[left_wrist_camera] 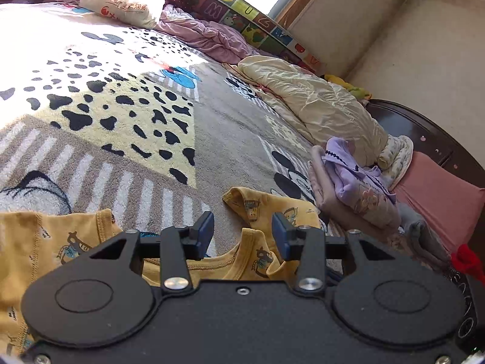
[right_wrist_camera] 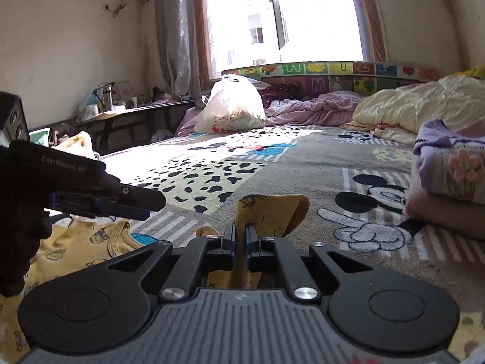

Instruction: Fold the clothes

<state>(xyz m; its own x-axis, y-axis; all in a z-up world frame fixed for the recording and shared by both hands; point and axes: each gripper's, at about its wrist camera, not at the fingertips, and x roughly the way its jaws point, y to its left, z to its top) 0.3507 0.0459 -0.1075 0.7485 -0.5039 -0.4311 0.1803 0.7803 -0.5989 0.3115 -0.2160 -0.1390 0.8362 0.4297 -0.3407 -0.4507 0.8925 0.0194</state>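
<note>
Left wrist view: we see our left gripper (left_wrist_camera: 242, 233) with its blue pads spread wide apart and nothing between them. Just under and beyond the fingers lies the yellow printed shirt (left_wrist_camera: 257, 261), spread on the cartoon blanket (left_wrist_camera: 212, 139); its neckline sits between the two pads, and one sleeve reaches forward past the right pad. Off to the right of the fingers we note a folded pile topped by a purple garment (left_wrist_camera: 354, 182), with a cream quilt (left_wrist_camera: 321, 106) farther ahead of it.

Right wrist view: our right gripper (right_wrist_camera: 239, 238) has its fingers drawn nearly together, pinching a fold of the same yellow shirt (right_wrist_camera: 269, 212), which rises out past the fingertips. We see the left gripper (right_wrist_camera: 127, 203) to the left of these fingers, over the shirt's body. A white plastic bag (right_wrist_camera: 230, 109) sits well ahead, near the window (right_wrist_camera: 285, 15).
</note>
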